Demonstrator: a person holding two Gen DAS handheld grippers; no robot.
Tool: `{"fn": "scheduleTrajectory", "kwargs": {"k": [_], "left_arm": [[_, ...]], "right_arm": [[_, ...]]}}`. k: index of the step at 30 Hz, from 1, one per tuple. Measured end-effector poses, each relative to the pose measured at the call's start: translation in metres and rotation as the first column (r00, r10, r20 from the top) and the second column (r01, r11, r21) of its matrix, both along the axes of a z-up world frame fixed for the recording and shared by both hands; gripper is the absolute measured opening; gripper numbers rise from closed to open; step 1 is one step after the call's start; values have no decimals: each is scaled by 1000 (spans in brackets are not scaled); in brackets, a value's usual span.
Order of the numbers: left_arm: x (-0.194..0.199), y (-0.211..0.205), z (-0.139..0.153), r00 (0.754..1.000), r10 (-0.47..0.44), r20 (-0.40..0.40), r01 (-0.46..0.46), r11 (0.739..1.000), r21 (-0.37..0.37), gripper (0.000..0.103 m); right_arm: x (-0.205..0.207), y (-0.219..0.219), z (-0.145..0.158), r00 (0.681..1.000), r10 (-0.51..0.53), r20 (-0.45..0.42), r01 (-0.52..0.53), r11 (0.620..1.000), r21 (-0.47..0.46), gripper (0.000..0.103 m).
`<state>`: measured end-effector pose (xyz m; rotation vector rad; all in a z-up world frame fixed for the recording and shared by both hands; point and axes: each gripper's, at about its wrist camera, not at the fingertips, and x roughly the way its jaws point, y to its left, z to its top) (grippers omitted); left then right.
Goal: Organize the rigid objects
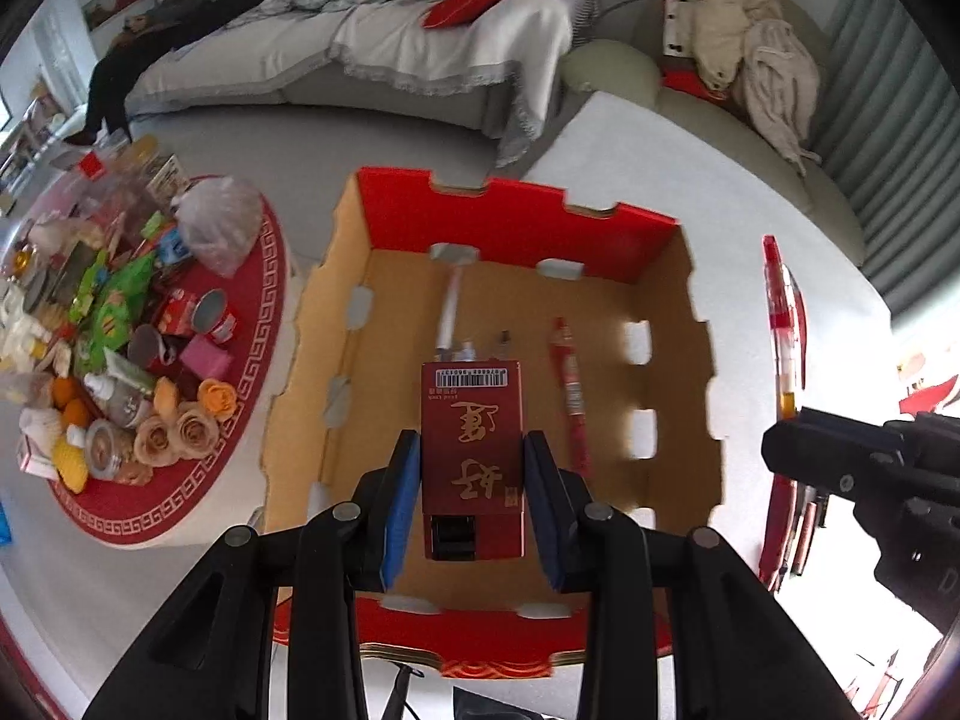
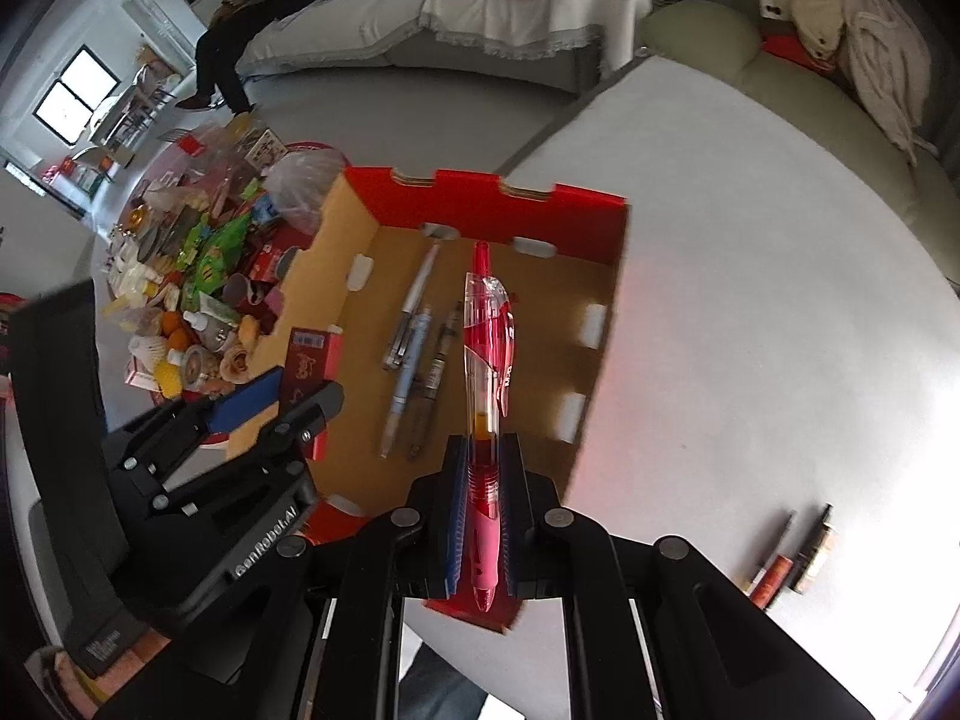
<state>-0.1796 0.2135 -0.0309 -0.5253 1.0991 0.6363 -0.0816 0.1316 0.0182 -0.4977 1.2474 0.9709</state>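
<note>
White table (image 2: 750,300): one cardboard tray (image 2: 594,201), four pens (image 2: 420,354) inside.

Left wrist: steeply downward, close above the cardboard box (image 1: 354,324).
Right wrist: steeply downward, near the box's right side.
Shared: box, round table (image 2: 180,276), far sofa (image 1: 372,54).
</note>
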Motion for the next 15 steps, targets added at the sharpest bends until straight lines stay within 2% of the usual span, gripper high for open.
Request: {"fn": "scheduleTrajectory", "kwargs": {"k": [8, 15], "left_arm": [[-1, 15, -13, 999, 28, -29, -28, 1000, 5, 37], [12, 27, -20, 999, 34, -41, -33, 999, 20, 37]], "right_arm": [[-4, 30, -17, 999, 31, -16, -31, 999, -28, 11], [7, 41, -33, 999, 5, -38, -7, 998, -59, 11]]}}
